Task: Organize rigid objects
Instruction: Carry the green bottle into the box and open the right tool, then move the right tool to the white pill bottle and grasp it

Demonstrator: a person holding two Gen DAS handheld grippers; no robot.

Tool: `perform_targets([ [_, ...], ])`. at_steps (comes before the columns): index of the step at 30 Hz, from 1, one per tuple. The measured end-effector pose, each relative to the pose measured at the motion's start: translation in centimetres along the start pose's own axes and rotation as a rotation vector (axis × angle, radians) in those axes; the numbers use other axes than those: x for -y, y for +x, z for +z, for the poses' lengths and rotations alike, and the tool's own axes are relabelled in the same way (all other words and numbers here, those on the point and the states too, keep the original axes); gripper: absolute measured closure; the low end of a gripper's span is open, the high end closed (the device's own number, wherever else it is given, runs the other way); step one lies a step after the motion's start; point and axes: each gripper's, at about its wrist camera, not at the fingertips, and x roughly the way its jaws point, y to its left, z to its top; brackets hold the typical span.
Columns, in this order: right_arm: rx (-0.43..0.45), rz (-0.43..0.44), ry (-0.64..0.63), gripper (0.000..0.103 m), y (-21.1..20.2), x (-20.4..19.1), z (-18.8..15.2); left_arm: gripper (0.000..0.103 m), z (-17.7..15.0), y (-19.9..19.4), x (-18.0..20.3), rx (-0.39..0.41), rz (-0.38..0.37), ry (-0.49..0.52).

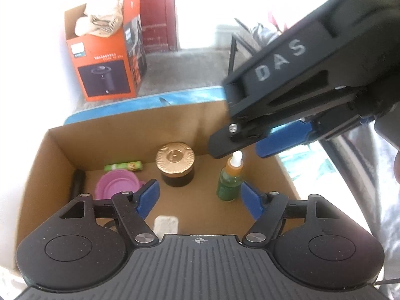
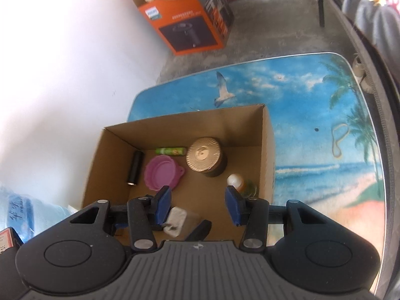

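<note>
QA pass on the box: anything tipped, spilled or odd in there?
Nothing spilled or damaged. In the cardboard box, the dropper bottle and gold-lidded jar stand upright; the green tube and black cylinder lie on their sides.

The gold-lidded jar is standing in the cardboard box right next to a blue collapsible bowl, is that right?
Not quite: the bowl is pink, not blue. The gold-lidded jar does stand in the cardboard box right next to it, as the right wrist view shows.
</note>
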Motion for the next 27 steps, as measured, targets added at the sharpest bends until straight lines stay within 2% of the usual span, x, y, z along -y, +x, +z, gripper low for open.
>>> perform_targets([
  [8,0.067,0.017,0.025,0.052,-4.8,-4.1,-5.2,0.027,-2.5,-7.3,-1.5,0.069,0.046,-0.032],
  [12,0.052,0.064,0.027,0.052,-4.9,-6.5,-7.8,0.027,-4.7,-10.6,-3.6,0.085,0.106,-0.029],
  [15,0.007,0.095,0.019,0.052,-3.5,-8.6,-9.7,0.026,-6.3,-12.0,-5.5,0.069,0.159,-0.037],
  [20,-0.064,0.140,0.030,0.052,0.3,-11.5,-11.5,0.025,-9.1,-10.8,-8.7,-0.021,0.213,-0.089],
  [23,-0.099,0.160,0.052,0.052,2.8,-12.9,-12.1,0.025,-10.5,-8.2,-9.7,-0.102,0.202,-0.090],
  [27,-0.164,0.148,0.091,0.052,6.4,-13.9,-12.9,0.026,-11.6,-5.3,-10.7,-0.140,0.179,-0.112],
])
